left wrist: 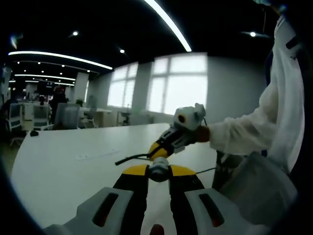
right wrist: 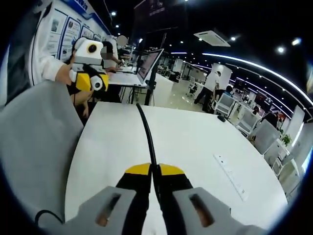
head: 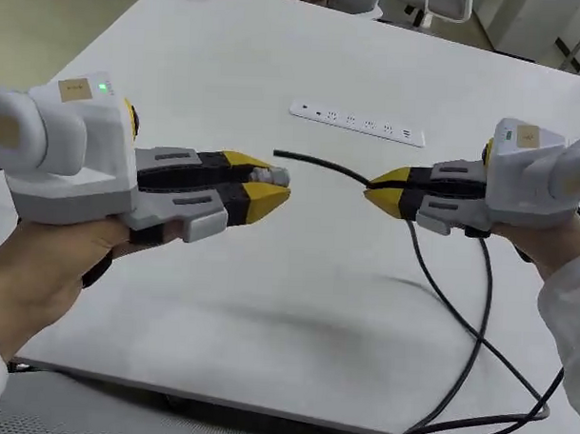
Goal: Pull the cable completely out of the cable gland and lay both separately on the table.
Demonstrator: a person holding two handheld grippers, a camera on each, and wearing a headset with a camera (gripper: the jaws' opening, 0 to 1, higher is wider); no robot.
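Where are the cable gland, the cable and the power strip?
cable gland (head: 269, 177): head view, its pale exposed end.
cable (head: 320, 164): head view, free black stretch.
power strip (head: 358, 124): head view, middle of top face.

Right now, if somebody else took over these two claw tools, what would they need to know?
Left claw: shut on the cable gland, held above the table.
Right claw: shut on the black cable, whose free end points toward the gland with a gap between them.
Done: the cable is out of the gland.
Left to do: lay the gland and the cable down apart on the table.
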